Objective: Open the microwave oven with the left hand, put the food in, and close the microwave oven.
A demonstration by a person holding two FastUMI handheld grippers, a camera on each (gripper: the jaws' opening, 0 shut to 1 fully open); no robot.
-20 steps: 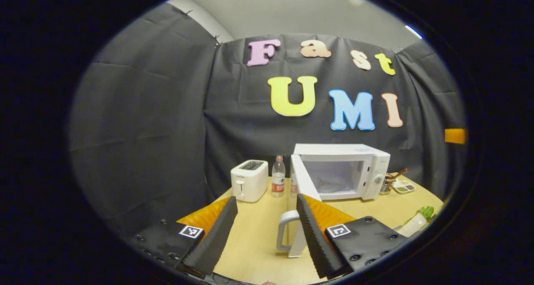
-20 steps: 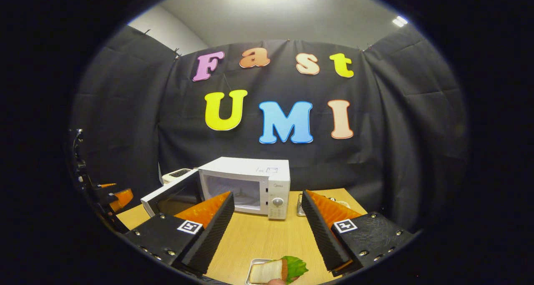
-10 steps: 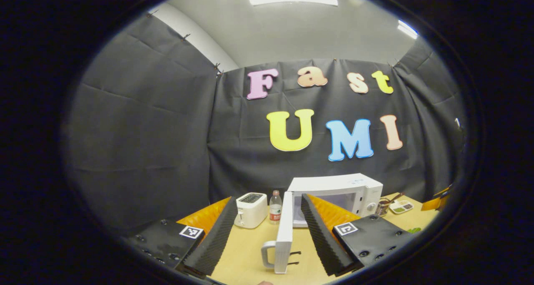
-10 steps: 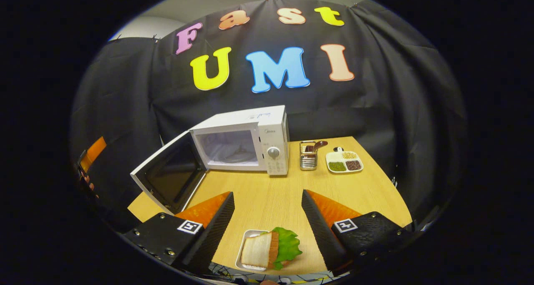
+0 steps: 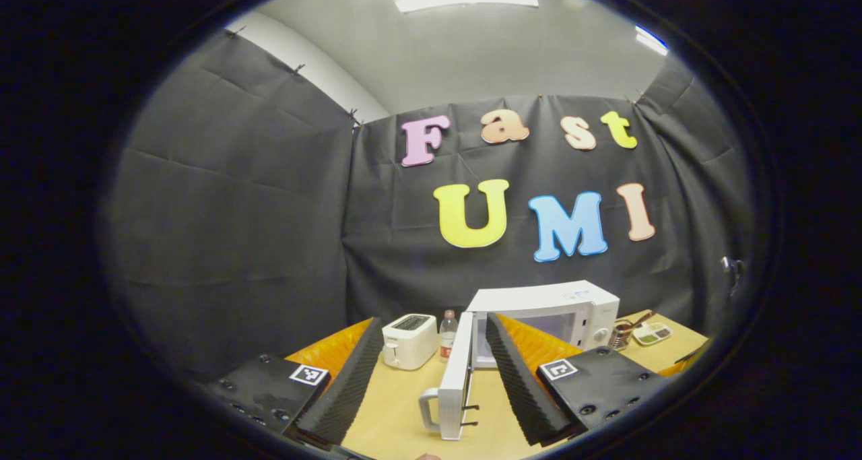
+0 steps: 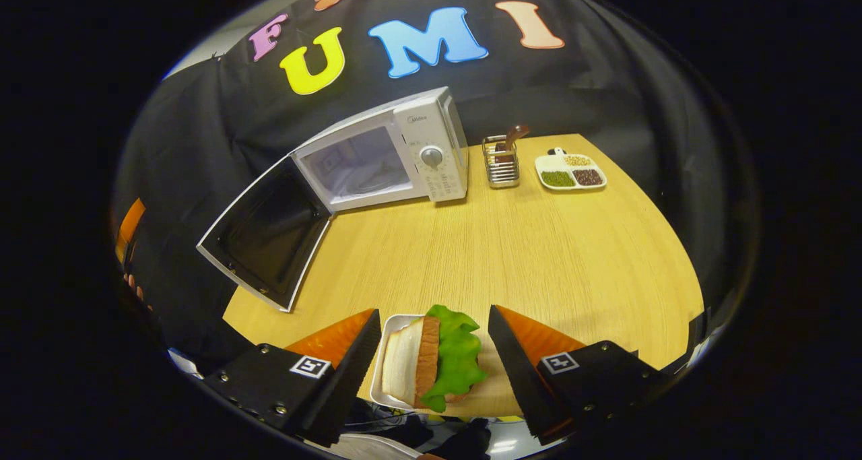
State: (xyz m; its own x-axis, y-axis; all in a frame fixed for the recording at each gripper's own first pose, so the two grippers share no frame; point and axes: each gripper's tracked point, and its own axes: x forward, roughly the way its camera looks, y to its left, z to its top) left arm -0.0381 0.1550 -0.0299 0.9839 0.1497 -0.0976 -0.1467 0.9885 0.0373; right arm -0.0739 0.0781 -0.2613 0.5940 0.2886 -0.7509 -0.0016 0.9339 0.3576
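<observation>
The white microwave stands at the back of the wooden table, its door swung wide to the left and its cavity bare. In the left gripper view the microwave sits ahead and the door shows edge-on with its handle, between the fingers of my open left gripper, which touch nothing. A sandwich with lettuce lies on a small white tray at the table's front edge. My right gripper is open, its fingers on either side of the sandwich and apart from it.
A white toaster and a water bottle stand left of the microwave. Right of the microwave are a metal utensil holder and a white divided dish of beans. The booth's black cloth closes in the back and sides.
The right gripper has tilted down and moved to the sandwich, which now lies between its open fingers. The left gripper has drawn back from the open door and risen slightly.
</observation>
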